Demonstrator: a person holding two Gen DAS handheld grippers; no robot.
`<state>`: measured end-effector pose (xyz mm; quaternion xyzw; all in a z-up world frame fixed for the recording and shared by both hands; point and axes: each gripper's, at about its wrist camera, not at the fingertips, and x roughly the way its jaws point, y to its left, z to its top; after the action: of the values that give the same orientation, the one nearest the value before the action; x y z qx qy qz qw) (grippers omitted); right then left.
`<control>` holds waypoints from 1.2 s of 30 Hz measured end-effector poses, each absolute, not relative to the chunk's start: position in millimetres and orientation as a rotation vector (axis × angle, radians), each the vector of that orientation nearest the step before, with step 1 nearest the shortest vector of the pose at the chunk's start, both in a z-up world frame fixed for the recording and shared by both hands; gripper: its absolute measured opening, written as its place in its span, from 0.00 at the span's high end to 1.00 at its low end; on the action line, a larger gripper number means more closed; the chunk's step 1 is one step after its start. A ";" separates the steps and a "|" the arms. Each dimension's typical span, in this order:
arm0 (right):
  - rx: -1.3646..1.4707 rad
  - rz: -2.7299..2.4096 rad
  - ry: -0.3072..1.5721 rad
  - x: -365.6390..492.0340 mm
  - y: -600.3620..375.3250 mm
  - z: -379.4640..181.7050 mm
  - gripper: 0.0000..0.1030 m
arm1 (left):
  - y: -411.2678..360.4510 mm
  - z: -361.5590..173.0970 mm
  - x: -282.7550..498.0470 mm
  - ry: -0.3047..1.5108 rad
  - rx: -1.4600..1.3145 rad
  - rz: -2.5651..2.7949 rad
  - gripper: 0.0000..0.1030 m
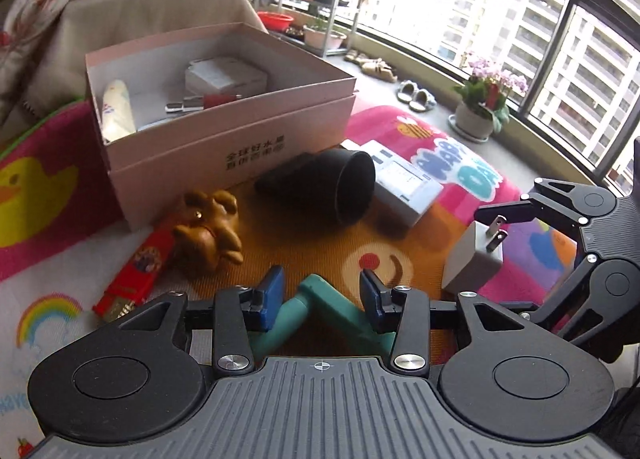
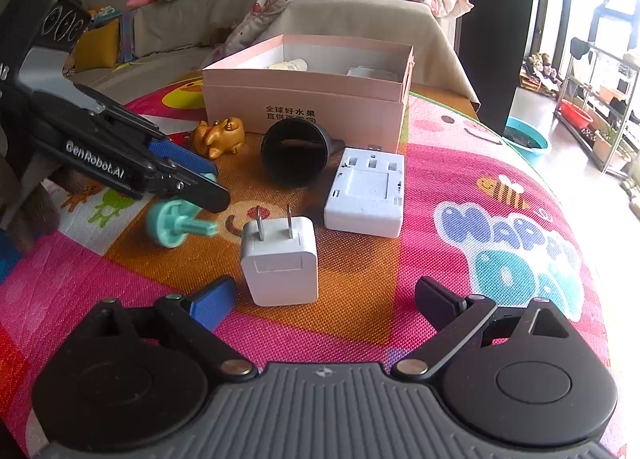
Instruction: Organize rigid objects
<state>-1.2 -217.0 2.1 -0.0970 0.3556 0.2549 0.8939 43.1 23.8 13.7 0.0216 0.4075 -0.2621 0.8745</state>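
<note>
My left gripper point(image 1: 322, 289) stands over a teal plastic piece point(image 1: 320, 313) that lies between its blue pads; the jaws are apart and not clamped on it. In the right wrist view the left gripper point(image 2: 200, 187) hovers over the teal piece point(image 2: 176, 225). My right gripper point(image 2: 324, 299) is open with a white plug adapter point(image 2: 280, 263) just ahead between its fingers, prongs up; the adapter also shows in the left wrist view point(image 1: 474, 259). A pink open box point(image 1: 224, 139) holds several items.
On the colourful play mat point(image 2: 460, 187) lie a black cup on its side point(image 1: 344, 187), a white power strip point(image 2: 366, 191), a golden figurine point(image 1: 210, 231) and a red packet point(image 1: 136, 271). A sofa with blankets stands behind. A flower pot point(image 1: 480, 115) sits by the window.
</note>
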 end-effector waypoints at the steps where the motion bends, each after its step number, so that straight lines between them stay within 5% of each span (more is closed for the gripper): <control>1: -0.202 0.530 0.739 -1.2 -216.5 2.1 0.05 | 26.1 14.2 40.4 0.855 0.041 -0.535 0.56; 13: -0.202 0.534 0.740 -0.7 -216.4 2.1 0.03 | 94.0 29.6 -23.1 0.795 -0.095 -0.392 0.58; 19: -0.202 0.534 0.740 -0.8 -216.6 2.1 0.03 | 51.9 19.1 -60.4 0.878 0.248 -0.490 0.56; 23: -0.202 0.533 0.740 -0.8 -216.7 2.2 0.03 | 38.4 18.6 -53.2 0.890 0.192 -0.497 0.54; 25: -0.204 0.531 0.739 -0.7 -216.4 2.1 0.03 | 26.5 16.4 -52.6 0.888 0.215 -0.521 0.28; 28: -0.203 0.532 0.739 -0.8 -216.4 2.1 0.03 | 10.0 9.6 -54.9 0.902 0.278 -0.570 0.04; 36: -0.201 0.532 0.740 -0.7 -216.5 1.9 0.03 | 23.0 42.0 -64.6 0.776 0.286 -0.581 0.04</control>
<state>-0.7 -216.5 1.9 -0.0969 0.3568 0.2566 0.8930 -64.6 23.0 42.0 0.1371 0.3719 -0.2781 0.8749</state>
